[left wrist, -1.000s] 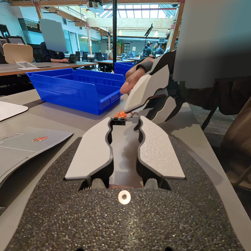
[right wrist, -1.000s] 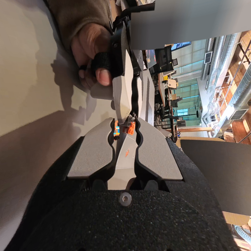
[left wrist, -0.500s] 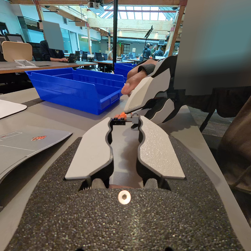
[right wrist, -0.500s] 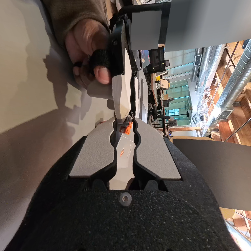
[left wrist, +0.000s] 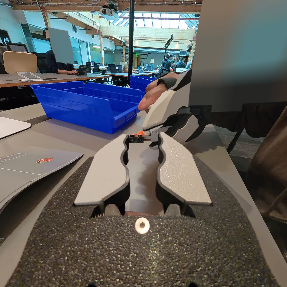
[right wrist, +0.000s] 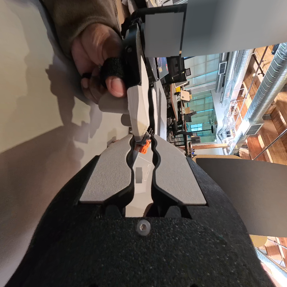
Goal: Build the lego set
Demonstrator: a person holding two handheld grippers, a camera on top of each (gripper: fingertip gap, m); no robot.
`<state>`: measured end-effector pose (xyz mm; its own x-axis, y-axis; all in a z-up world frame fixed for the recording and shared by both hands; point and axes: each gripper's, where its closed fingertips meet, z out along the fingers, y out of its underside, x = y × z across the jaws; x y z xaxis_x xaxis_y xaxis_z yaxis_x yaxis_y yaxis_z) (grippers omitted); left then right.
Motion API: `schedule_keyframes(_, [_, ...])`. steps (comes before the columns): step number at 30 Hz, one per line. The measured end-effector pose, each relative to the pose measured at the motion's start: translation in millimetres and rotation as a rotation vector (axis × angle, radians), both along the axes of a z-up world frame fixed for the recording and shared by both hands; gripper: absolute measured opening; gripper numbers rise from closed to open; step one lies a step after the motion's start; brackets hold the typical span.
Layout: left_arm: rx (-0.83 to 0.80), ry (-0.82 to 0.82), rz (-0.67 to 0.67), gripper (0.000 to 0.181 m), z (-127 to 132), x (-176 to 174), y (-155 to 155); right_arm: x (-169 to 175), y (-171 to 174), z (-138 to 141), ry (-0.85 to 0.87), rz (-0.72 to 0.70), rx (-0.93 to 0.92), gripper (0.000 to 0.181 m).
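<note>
A small lego assembly [left wrist: 138, 137] of black, orange and grey bricks is held a little above the grey table [left wrist: 69, 139]. My left gripper [left wrist: 142, 138] is shut on it, one fingertip on each end. My right gripper [right wrist: 143, 138] comes in from the right, rolled on its side, and is shut on the same assembly [right wrist: 143, 148] from above and below. Its upper finger [left wrist: 156, 113] presses on the top studs. The lower finger [left wrist: 186, 130] reaches underneath, its tip hidden. A left finger [right wrist: 138, 108] shows in the right wrist view.
A blue bin [left wrist: 80, 107] stands on the table behind the grippers, a second one [left wrist: 139, 80] farther back. An instruction sheet [left wrist: 31, 164] lies at the left, a white board [left wrist: 10, 127] beyond it. The table's edge [left wrist: 225, 155] runs close on the right. Left and right tips are no more than a few centimetres apart.
My right gripper's jaws have closed in on the assembly. The small orange-and-blue brick seen at its fingertip a second ago no longer shows apart. My left gripper has held still.
</note>
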<state>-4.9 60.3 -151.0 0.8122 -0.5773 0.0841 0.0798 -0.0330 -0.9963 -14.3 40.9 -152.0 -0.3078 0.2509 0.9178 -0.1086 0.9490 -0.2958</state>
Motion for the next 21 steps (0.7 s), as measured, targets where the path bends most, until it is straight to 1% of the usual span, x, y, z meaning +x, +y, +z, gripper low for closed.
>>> schedule_keyframes(7, [0.004,-0.01,-0.021,0.036,1.2,1.8,-1.0,1.0,-0.2,1.3,0.007,-0.001,0.019,0.019])
schedule_keyframes(21, [0.045,-0.037,-0.037,0.035,9.1,2.8,-5.5,2.7,-4.8,8.4,0.005,0.006,-0.021,0.018])
